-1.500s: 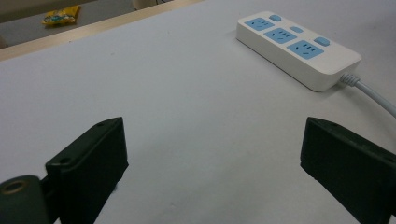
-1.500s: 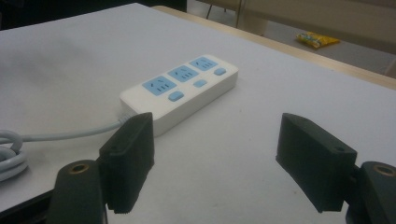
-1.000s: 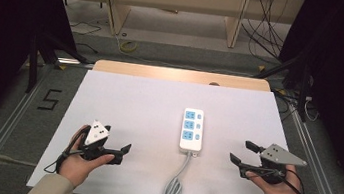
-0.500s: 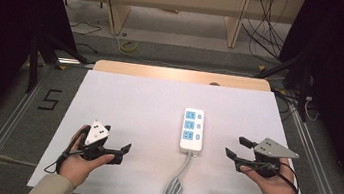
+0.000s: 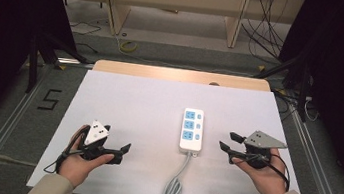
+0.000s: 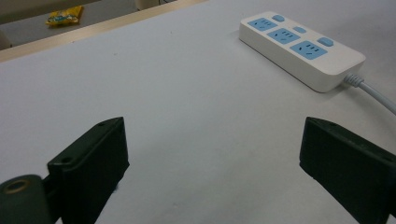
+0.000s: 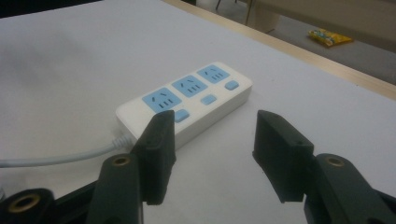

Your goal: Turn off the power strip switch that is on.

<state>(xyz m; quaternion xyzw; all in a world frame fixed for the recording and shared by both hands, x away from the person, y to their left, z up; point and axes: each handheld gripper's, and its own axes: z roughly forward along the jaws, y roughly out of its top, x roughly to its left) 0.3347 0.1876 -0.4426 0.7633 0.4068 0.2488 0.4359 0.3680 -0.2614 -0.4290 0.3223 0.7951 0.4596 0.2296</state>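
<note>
A white power strip [image 5: 191,131] with three blue sockets and blue switches lies flat right of the table's middle, and its white cable [image 5: 176,183] runs off the near edge. My right gripper [image 5: 226,140] is open, just right of the strip and pointing at it. In the right gripper view the strip [image 7: 187,105] lies close ahead of that gripper [image 7: 212,135], with its left fingertip [image 7: 159,135] overlapping the strip's cable end. My left gripper [image 5: 122,153] rests open at the near left, empty. In the left gripper view its jaws [image 6: 215,154] stand wide apart, the strip [image 6: 299,46] far ahead to the right.
The white table top [image 5: 134,102] has a wooden strip [image 5: 178,74] along its far edge. Metal rails run along both sides on the floor. A yellow packet [image 7: 329,36] lies on the floor beyond the table, near wooden furniture legs [image 5: 234,27].
My right gripper has moved left, closer to the power strip. The left gripper and the strip have stayed where they were.
</note>
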